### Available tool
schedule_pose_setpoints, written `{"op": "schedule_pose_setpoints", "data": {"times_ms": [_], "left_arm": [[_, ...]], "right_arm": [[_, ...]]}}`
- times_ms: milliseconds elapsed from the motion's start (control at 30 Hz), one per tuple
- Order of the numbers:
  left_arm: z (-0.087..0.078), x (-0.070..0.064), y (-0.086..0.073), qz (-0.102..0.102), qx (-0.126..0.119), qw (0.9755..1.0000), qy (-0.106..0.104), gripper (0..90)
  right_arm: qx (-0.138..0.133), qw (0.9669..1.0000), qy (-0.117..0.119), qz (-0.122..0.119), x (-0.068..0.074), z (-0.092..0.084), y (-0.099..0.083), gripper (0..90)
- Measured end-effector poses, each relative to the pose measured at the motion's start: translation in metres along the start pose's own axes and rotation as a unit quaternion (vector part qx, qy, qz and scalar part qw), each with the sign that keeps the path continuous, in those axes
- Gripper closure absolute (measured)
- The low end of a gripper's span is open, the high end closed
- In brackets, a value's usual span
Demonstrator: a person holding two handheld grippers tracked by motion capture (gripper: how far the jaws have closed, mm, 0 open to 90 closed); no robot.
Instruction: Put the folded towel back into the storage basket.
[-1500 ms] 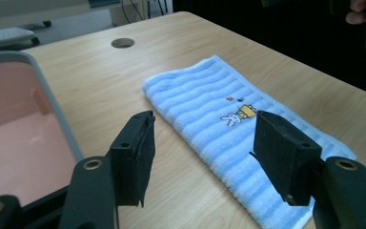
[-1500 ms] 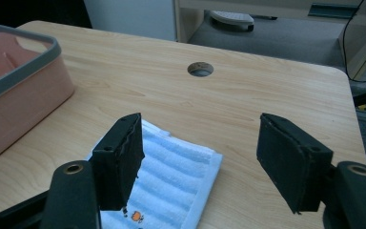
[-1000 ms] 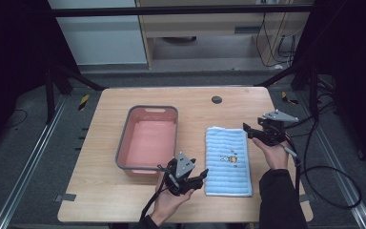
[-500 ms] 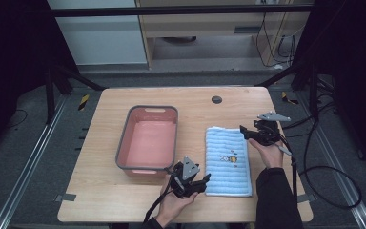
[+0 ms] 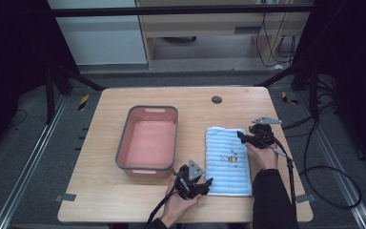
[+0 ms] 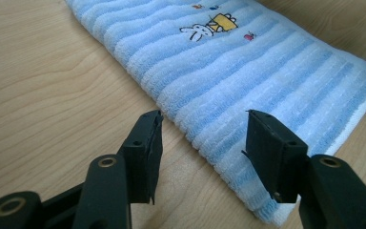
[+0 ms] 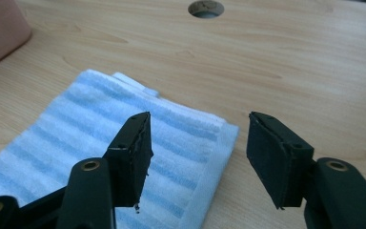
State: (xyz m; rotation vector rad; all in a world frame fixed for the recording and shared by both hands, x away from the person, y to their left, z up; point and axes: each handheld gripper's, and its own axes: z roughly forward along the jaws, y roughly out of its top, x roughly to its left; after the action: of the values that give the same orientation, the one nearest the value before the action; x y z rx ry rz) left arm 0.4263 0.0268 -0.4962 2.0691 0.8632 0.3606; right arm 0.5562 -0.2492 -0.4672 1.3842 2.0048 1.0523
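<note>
The blue towel (image 5: 228, 161) lies flat on the table (image 5: 100, 191), right of the pink tub (image 5: 147, 140). The left gripper (image 5: 208, 182) straddles its near corner, the right gripper (image 5: 240, 135) its far corner; both jaws, just closing, gape apart, pressing nothing.

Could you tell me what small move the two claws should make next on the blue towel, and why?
Probably lower both a little further and close on the towel's corners. The left claw straddles the near left corner edge and the right claw the far right corner; both have just been closing, yet neither pad presses the cloth, which lies flat on the table.
</note>
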Motion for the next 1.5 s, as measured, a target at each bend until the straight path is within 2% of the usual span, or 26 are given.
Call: {"op": "schedule_pose_setpoints", "data": {"times_ms": [200, 433, 633, 833, 900, 1000, 1200, 1333, 1500], "left_arm": [[0.006, 0.0, -0.002, -0.003, 0.006, 1.0, -0.001, 47.5], [0.01, -0.002, -0.003, -0.006, 0.011, 0.9999, -0.001, 47.8], [0.013, -0.003, -0.004, 0.001, 0.016, 0.9999, 0.006, 48.3], [0.014, -0.002, -0.003, -0.011, 0.022, 0.9997, -0.006, 52.3], [0.014, -0.003, -0.003, -0.012, 0.021, 0.9997, -0.008, 55.5], [0.014, -0.004, -0.003, -0.014, 0.023, 0.9996, -0.007, 60.3], [0.014, -0.006, -0.002, -0.035, 0.023, 0.999, -0.016, 76.1], [0.014, -0.007, -0.001, -0.03, 0.021, 0.9993, -0.011, 84.6], [0.013, -0.007, -0.001, -0.034, 0.017, 0.9992, -0.012, 86.9]], "right_arm": [[0.019, 0.9998, 0.004, 0.007, -0.001, 0.008, -0.009, 44.4], [0.042, 0.9991, 0.005, -0.004, 0.003, 0.018, -0.014, 48.4], [0.059, 0.9982, 0.006, -0.007, 0.002, 0.023, -0.018, 51.1], [0.059, 0.9981, 0.015, 0.01, 0.0, 0.025, -0.022, 55.2], [0.057, 0.998, 0.022, 0.018, -0.001, 0.025, -0.024, 58.6], [0.058, 0.9979, 0.025, 0.015, 0.002, 0.025, -0.024, 66.6], [0.058, 0.9975, 0.036, 0.015, 0.004, 0.024, -0.024, 77.9], [0.058, 0.9972, 0.043, 0.019, 0.004, 0.023, -0.024, 81.0], [0.056, 0.9972, 0.044, 0.024, 0.004, 0.02, -0.023, 82.2]]}}
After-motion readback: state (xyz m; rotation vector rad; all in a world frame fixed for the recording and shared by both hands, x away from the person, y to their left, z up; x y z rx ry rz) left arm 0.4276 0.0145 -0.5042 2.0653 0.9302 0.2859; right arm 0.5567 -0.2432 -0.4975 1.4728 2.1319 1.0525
